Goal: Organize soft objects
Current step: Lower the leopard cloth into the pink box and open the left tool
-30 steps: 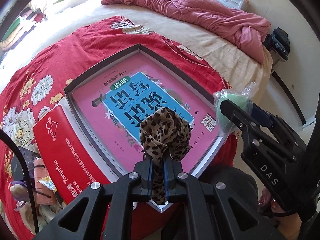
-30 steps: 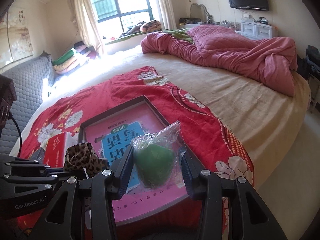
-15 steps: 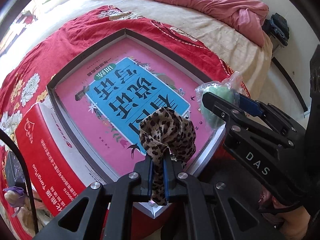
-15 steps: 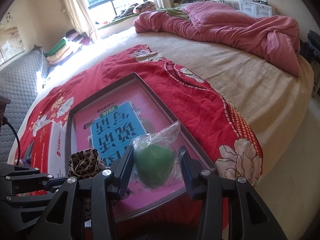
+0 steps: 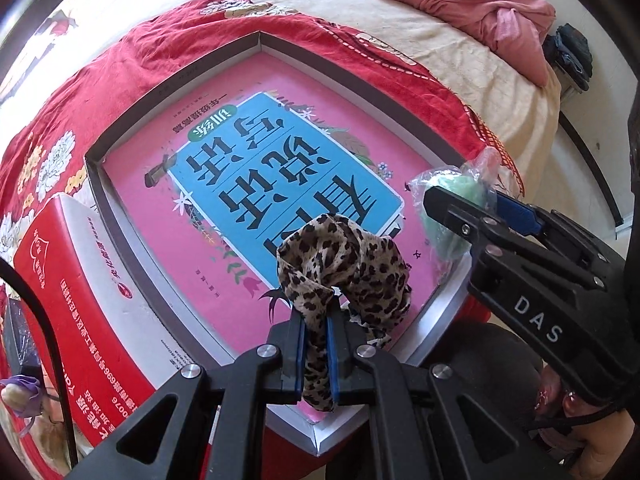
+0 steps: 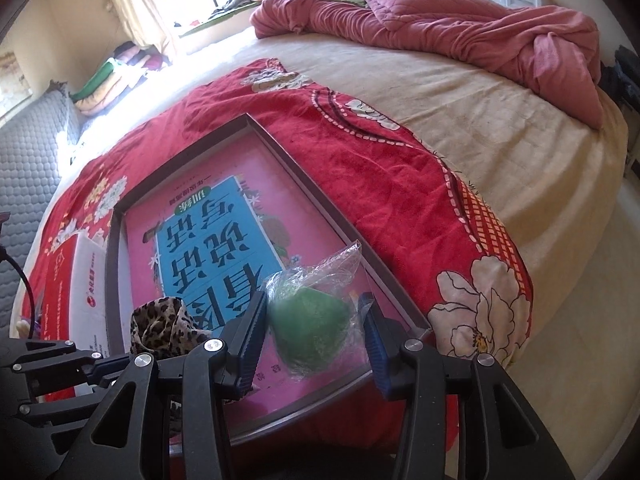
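Note:
My left gripper [image 5: 314,344] is shut on a leopard-print fabric band [image 5: 344,264], which bunches up above the near right part of a shallow grey-rimmed tray [image 5: 256,40]. A pink and blue book cover lines the tray. My right gripper [image 6: 314,320] is shut on a green soft lump in a clear plastic bag [image 6: 308,332], held just over the tray's near right corner [image 6: 420,322]. The left wrist view shows that bagged green lump [image 5: 452,200] and the right gripper [image 5: 460,216] at the right. The leopard band [image 6: 160,328] sits low on the left in the right wrist view.
A red and white carton [image 5: 60,280] lies against the tray's left side on a red floral blanket [image 6: 360,152]. A crumpled pink quilt [image 6: 440,20] covers the far bed. A black cable [image 5: 48,320] and a small purple item [image 5: 20,392] are at the far left.
Both grippers have sunk toward the tray with their objects still held, so the tray looks larger and closer. The cameras now tilt more steeply down.

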`<state>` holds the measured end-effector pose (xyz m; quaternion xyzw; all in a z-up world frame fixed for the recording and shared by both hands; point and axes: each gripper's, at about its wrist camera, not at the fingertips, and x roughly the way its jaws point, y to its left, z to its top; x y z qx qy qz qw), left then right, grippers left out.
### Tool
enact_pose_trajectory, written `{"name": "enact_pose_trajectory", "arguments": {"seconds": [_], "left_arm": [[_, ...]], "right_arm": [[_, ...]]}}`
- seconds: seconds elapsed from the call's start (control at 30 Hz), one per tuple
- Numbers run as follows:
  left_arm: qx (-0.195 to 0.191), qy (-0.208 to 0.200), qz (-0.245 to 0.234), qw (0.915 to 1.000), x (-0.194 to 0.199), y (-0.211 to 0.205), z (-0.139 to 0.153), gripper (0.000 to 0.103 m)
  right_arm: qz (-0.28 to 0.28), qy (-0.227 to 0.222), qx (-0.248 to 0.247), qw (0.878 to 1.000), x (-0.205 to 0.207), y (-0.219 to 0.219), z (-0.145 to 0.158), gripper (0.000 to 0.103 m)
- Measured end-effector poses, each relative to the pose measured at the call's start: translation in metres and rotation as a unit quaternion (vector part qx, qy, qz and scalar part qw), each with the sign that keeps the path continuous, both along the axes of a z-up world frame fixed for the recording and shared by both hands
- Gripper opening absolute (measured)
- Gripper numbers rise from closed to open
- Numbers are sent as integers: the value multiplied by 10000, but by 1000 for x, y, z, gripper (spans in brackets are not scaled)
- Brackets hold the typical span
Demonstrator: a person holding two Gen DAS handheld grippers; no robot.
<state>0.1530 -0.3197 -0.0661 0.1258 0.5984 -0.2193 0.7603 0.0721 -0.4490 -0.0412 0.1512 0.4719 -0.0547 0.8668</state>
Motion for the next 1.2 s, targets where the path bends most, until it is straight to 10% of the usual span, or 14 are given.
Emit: {"name": "enact_pose_trajectory", "arguments": {"seconds": [1.2], "left_arm": [[-182, -96, 149, 9997, 7, 17, 19, 42]], "right_arm": [[-322, -503, -61, 9982, -16, -9, 18, 67]]}}
